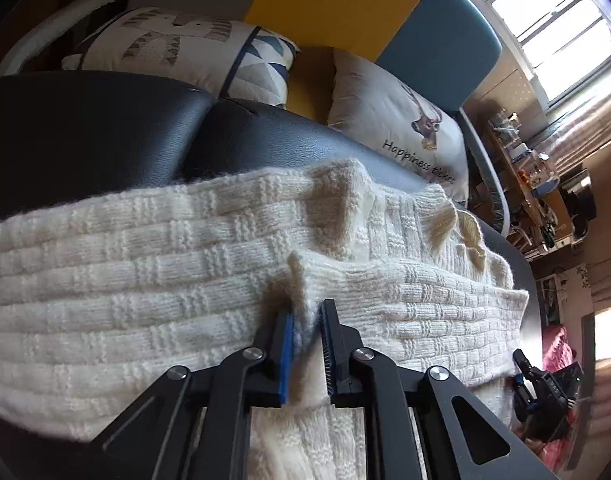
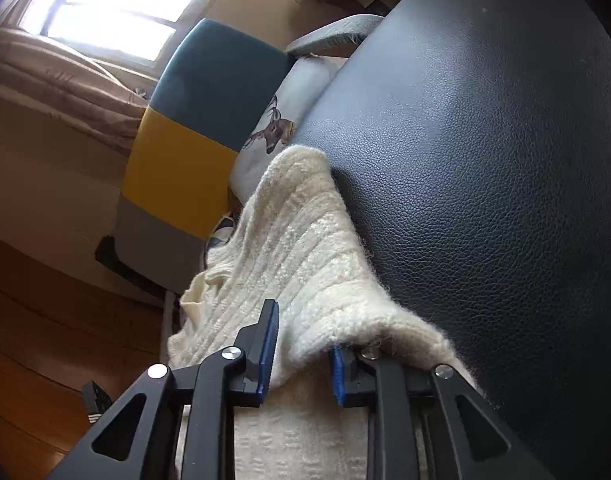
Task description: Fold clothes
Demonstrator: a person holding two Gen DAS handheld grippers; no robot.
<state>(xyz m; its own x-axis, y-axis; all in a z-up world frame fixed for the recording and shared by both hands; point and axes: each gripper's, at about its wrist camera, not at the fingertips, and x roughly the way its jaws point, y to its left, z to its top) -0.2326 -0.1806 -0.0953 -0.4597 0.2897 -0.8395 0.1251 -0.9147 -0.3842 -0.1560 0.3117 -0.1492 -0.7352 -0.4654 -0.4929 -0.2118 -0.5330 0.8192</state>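
- Cream chunky-knit wool sweater [image 1: 193, 264] lies spread across the black leather-look cushioned surface [image 1: 105, 128], with ridges and humps along its far edge; printed pillows [image 1: 397, 128] sit behind it.
- Your left gripper [image 1: 307, 320] is pinching a raised tuck of knit between its blue pads, fingers drawn close on it.
- Your right gripper [image 2: 301, 344] straddles the sweater's fuzzy edge: jaws wider apart, fabric draped between them and over the right finger. Contact on both pads is not visible, so I can't tell whether it's actually clamped.
- Risk: the left bite looks shallow, so the heavy knit could slip out on lifting.
- Risk: if the right side isn't gripping, one-sided pull skews the fold.
- Risk: loose fuzzy yarn may snag on pad ridges at release.
- Risk: slick leather lets the whole piece slide.
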